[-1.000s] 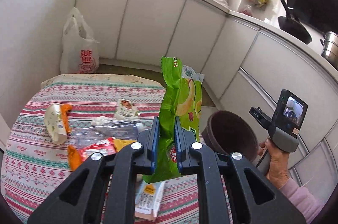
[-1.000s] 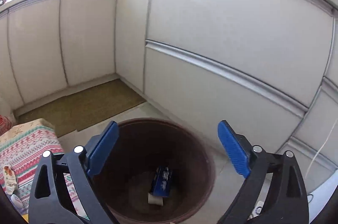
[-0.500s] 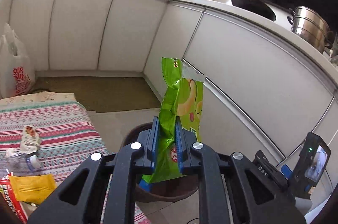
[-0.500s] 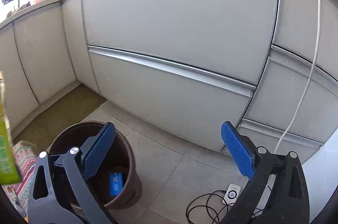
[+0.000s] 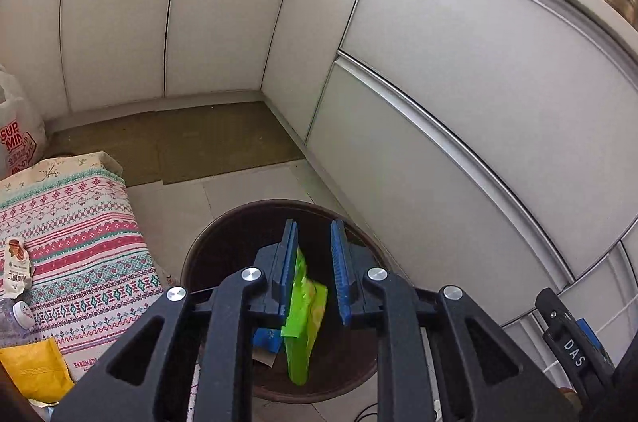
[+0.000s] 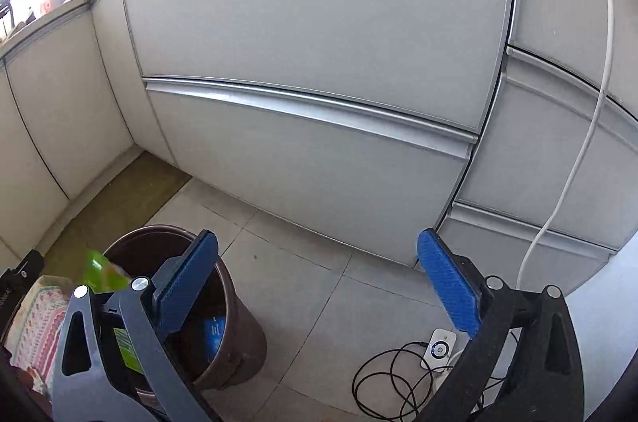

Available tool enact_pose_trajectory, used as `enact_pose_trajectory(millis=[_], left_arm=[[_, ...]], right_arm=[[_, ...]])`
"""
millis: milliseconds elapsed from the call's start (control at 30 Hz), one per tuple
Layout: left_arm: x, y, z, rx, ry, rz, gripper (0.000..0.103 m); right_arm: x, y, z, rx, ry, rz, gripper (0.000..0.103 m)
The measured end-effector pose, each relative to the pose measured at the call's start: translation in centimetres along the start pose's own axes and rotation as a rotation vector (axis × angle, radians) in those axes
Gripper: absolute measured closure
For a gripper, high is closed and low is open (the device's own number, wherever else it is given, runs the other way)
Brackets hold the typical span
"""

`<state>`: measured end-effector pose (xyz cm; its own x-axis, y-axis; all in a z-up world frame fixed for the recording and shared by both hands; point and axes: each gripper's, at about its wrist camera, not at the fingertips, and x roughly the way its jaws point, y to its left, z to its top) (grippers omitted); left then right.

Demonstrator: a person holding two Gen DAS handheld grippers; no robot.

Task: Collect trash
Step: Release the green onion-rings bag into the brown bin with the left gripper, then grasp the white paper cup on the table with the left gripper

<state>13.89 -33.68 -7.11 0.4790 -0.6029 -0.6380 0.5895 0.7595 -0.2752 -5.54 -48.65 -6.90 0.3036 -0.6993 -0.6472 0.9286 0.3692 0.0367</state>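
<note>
The left claw (image 5: pixel 313 270) has just parted narrowly over the bin (image 5: pixel 207 254), and the green wrapper (image 5: pixel 303 318), gripped a second ago, drops inside: one piece collected. More trash (image 5: pixel 34 370) waits on the table (image 5: pixel 79 218) at nine o'clock. The right claw (image 6: pixel 319 286) gapes wide, empty; cables (image 6: pixel 382 378) litter the floor at five o'clock.

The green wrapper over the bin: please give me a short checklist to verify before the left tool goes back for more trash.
1. Left tool open: ok.
2. Green wrapper free of its pads: cannot tell; it lies close to one.
3. Wrapper over the brown bin: ok.
4. Right tool open, empty: ok.
5. Trash left on the table: ok, the yellow packet remains.
</note>
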Motion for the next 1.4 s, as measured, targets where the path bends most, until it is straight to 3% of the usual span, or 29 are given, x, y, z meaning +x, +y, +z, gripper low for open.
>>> enact_pose_trajectory(millis=[100,167,233,367,433,633,833,1033,1133,1233,1300,1400], left_arm=[[0.0,0.2,-0.3,0.001,0.009,0.005,0.074],[0.0,0.3,-0.5,0.001,0.005,0.016,0.054],[-0.3,0.6,-0.7,-0.005,-0.003,0.029,0.045],[-1.1,1.5,-1.4,-0.023,0.003,0.068,0.017],[-1.9,2.1,-2.0,-0.023,0.01,0.107,0.013],[-4.0,4.9,-3.9,0.068,0.063,0.25,0.012],[-7.7,9.6,-4.2,0.069,0.076,0.354,0.012],[-11.4,16.3,-4.3,-0.015,0.068,0.482,0.012],[-13.0,21.0,-4.2,-0.091,0.069,0.585,0.012],[-14.2,26.6,-4.4,-0.184,0.07,0.734,0.012],[-14.5,30.7,-5.0,-0.248,0.098,0.834,0.012],[-14.4,36.7,-6.8,-0.365,0.178,0.91,0.012]], right_arm=[[0.0,0.0,0.0,0.001,0.001,-0.001,0.007],[0.0,0.1,0.0,0.0,0.002,0.001,0.007],[-0.1,0.3,-0.1,0.0,0.006,0.008,0.007],[-0.2,1.0,-0.4,-0.009,0.015,0.029,0.007],[-0.4,1.8,-0.6,-0.02,0.028,0.05,0.007],[-2.0,5.8,-2.2,-0.081,0.103,0.211,0.007],[-5.0,11.8,-5.0,-0.244,0.085,0.28,0.007],[-7.3,16.8,-7.9,-0.37,0.107,0.363,0.007],[-8.3,19.1,-9.5,-0.437,0.109,0.388,0.007],[-9.3,20.7,-11.2,-0.494,0.112,0.41,0.007],[-9.7,21.7,-12.1,-0.539,0.108,0.42,0.007],[-10.2,22.9,-13.5,-0.588,0.105,0.427,0.007]])
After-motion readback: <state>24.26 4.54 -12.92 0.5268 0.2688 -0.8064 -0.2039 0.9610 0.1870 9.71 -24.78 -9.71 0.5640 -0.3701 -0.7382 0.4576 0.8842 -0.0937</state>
